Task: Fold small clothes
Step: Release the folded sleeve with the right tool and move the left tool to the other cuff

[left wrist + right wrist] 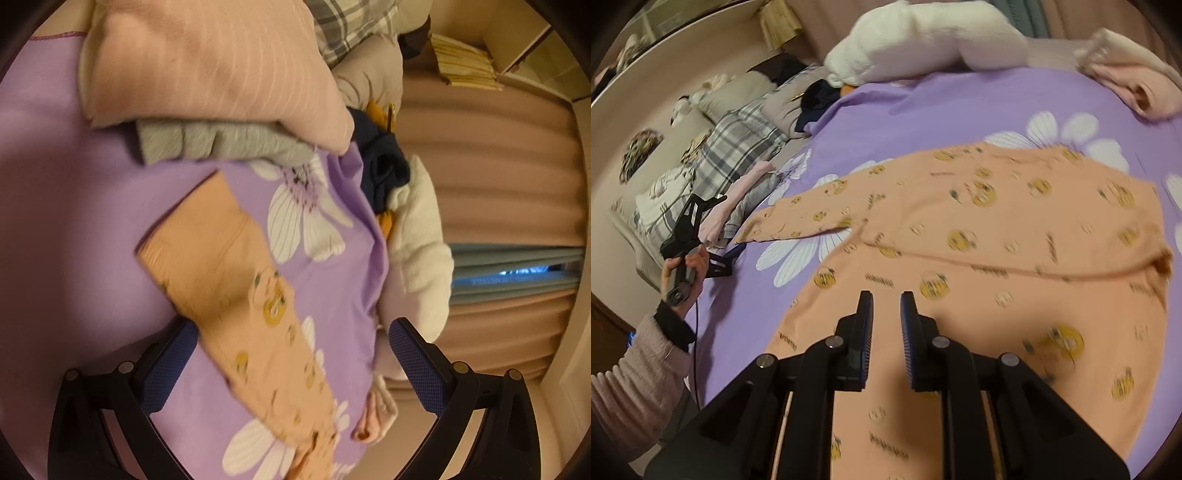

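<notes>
An orange garment (979, 251) with yellow prints lies spread flat on the purple flowered bedsheet (942, 103). One of its sleeves (221, 258) stretches out to the side. My left gripper (293, 332) is open, its blue pads wide apart, with the sleeve lying between them and not pressed. In the right wrist view a hand holds that left gripper (729, 225) at the sleeve's cuff. My right gripper (886, 306) hovers over the garment's body with only a narrow gap between its jaws. Nothing is between them.
A folded pink garment (207, 62) and a folded grey one (221, 142) lie stacked by the sleeve end. A white plush toy (923, 40), dark navy clothes (384, 166), a plaid pillow (738, 147) and a pink bundle (1137, 88) line the bed's edges. Curtains (498, 166) hang beyond.
</notes>
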{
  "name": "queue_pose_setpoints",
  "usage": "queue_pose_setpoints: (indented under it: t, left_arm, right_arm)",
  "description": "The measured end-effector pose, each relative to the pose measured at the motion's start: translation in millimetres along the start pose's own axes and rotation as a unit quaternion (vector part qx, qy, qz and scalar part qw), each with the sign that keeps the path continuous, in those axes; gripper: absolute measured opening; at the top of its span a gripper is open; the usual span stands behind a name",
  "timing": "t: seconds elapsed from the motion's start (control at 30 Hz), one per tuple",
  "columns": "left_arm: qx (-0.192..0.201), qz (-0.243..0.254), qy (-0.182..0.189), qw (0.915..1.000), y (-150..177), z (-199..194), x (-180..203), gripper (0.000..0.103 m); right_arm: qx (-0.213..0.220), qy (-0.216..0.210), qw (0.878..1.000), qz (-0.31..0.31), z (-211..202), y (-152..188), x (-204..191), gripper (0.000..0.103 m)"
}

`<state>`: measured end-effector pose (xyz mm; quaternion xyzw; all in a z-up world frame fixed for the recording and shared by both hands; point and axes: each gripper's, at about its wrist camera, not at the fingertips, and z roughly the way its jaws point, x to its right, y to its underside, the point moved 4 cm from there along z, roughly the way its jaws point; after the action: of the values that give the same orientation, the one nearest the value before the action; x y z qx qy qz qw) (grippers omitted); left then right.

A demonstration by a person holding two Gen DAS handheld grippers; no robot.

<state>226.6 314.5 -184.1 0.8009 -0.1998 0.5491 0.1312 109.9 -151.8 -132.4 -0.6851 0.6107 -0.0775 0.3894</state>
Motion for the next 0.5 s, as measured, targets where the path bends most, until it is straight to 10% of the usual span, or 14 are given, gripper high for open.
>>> queue_pose_setpoints:
  t: [0.17, 0.33, 0.5]
  left_arm:
    - [0.022, 0.007, -0.01, 0.9997, -7.8, 5.8, 0.3, 0.088]
    - [0.022, 0.003, -0.075, 0.9969, -9.8, 15.3, -14.7, 0.028]
    - [0.018, -0.007, -0.135, 0.9907, -14.2, 19.6, -20.8, 0.007]
  right_arm:
    - [0.003, 0.016, 1.0, 0.023, -16.4, 13.7, 14.5, 0.017]
    - [0.001, 0.037, 0.999, 0.022, -27.6, 24.4, 19.9, 0.018]
    - [0.001, 0.045, 0.999, 0.027, -32.1, 28.8, 25.1, 0.019]
